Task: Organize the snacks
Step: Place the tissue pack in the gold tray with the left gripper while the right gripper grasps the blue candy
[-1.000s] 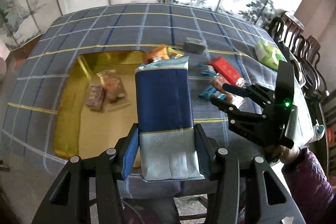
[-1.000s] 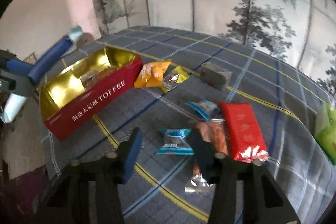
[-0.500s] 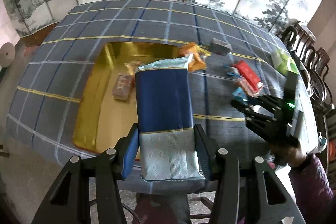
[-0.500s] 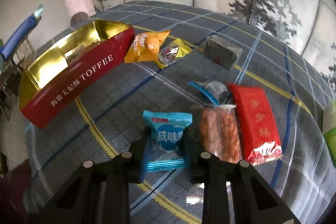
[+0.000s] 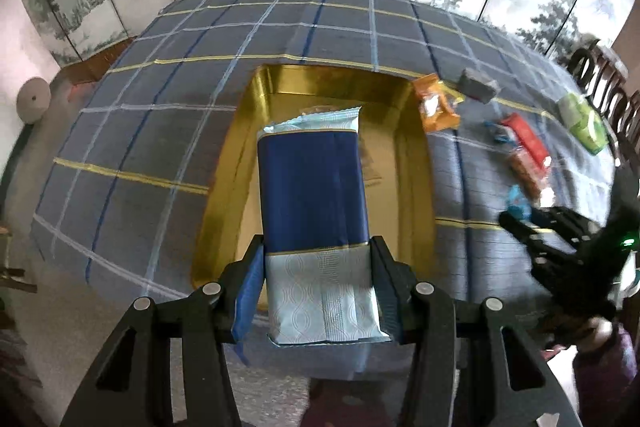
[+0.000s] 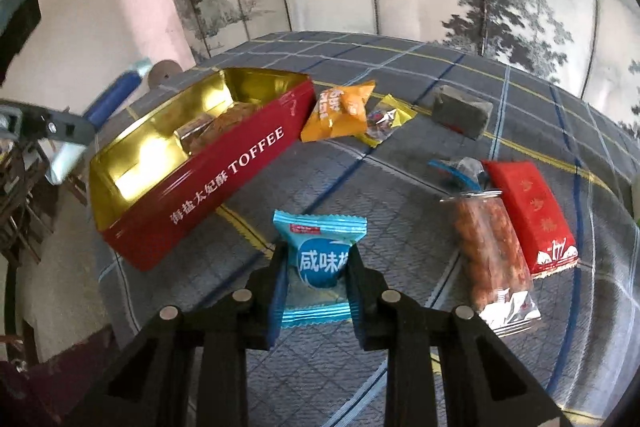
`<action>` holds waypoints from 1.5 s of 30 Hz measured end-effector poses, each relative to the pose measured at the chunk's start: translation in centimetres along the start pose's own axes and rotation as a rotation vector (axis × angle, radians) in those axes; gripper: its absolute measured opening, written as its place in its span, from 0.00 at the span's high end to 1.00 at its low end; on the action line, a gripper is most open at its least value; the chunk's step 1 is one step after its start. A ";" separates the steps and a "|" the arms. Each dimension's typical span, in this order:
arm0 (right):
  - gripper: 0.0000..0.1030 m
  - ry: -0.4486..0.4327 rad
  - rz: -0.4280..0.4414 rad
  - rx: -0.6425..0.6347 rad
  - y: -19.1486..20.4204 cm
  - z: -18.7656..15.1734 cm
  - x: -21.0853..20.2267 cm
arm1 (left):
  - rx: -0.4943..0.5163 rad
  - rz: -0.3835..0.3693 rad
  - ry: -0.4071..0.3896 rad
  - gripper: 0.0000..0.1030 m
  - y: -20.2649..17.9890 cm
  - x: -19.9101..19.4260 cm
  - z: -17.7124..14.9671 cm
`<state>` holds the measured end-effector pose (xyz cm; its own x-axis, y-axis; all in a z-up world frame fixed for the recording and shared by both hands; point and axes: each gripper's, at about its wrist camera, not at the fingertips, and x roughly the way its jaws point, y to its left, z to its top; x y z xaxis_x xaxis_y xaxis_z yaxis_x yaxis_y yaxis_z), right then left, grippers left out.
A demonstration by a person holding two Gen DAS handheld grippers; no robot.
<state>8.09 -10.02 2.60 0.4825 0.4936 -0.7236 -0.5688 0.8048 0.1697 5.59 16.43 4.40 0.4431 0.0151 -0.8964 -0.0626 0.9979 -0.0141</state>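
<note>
nearby, orange packet (image 6: 338, 113) beside toffee tin (image 6: 224, 183)

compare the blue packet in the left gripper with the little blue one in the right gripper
The navy packet is long, dark blue with a silver end, and fills the left gripper. The small blue candy is short, light blue with white lettering, pinched in the right gripper. Both are sealed snacks, each clamped between fingers.
</note>
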 end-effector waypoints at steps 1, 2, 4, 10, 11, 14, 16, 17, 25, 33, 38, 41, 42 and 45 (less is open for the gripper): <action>0.74 -0.003 0.002 0.008 -0.2 0.0 0.0 | 0.007 0.012 0.003 0.55 0.1 0.5 0.2; 0.74 -0.006 0.002 0.013 -0.3 0.0 0.0 | 0.009 0.017 0.008 0.55 0.3 1.0 0.3; 0.74 -0.010 0.000 0.015 -0.3 -0.1 -0.1 | 0.023 0.013 0.021 0.55 0.6 2.0 0.6; 0.74 -0.013 -0.004 0.020 -0.4 -0.1 0.0 | 0.052 0.052 0.045 0.56 1.2 4.1 1.0; 0.74 -0.012 -0.005 0.021 -0.4 0.0 0.0 | 0.054 0.062 0.049 0.56 1.4 4.4 1.0; 0.74 -0.011 -0.007 0.021 -0.4 -0.1 0.0 | 0.057 0.061 0.059 0.63 1.7 4.9 1.0; 0.74 -0.011 -0.008 0.021 -0.4 -0.1 0.0 | 0.059 0.072 0.060 0.63 1.9 5.1 1.0; 0.74 -0.011 -0.010 0.022 -0.4 -0.1 0.0 | 0.056 0.074 0.063 0.63 2.1 5.2 1.0; 0.74 -0.011 -0.016 0.032 -0.6 -0.2 0.1 | 0.019 0.066 -0.020 0.49 1.8 2.5 0.0; 0.74 -0.011 -0.028 0.053 -1.0 -0.1 0.1 | 0.011 0.047 -0.176 0.38 -1.0 -2.6 -2.9; 0.74 -0.017 -0.023 0.066 -0.3 0.2 -0.6 | -0.019 0.049 -0.208 0.37 -0.9 -3.6 -4.3; 0.74 -0.043 0.012 0.044 1.2 1.8 -1.6 | -0.046 0.073 -0.218 0.37 0.0 -3.9 -5.0; 0.74 -0.050 0.031 0.034 2.0 2.7 -1.9 | -0.054 0.077 -0.218 0.37 0.3 -3.9 -5.2; 0.74 -0.056 0.086 0.010 4.2 5.5 -1.6 | -0.080 0.094 -0.224 0.37 1.4 -4.0 -5.6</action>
<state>8.58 -5.61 8.20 0.4686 0.5788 -0.6674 -0.6036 0.7614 0.2365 -1.32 17.44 5.52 0.6183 0.1299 -0.7751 -0.1794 0.9835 0.0218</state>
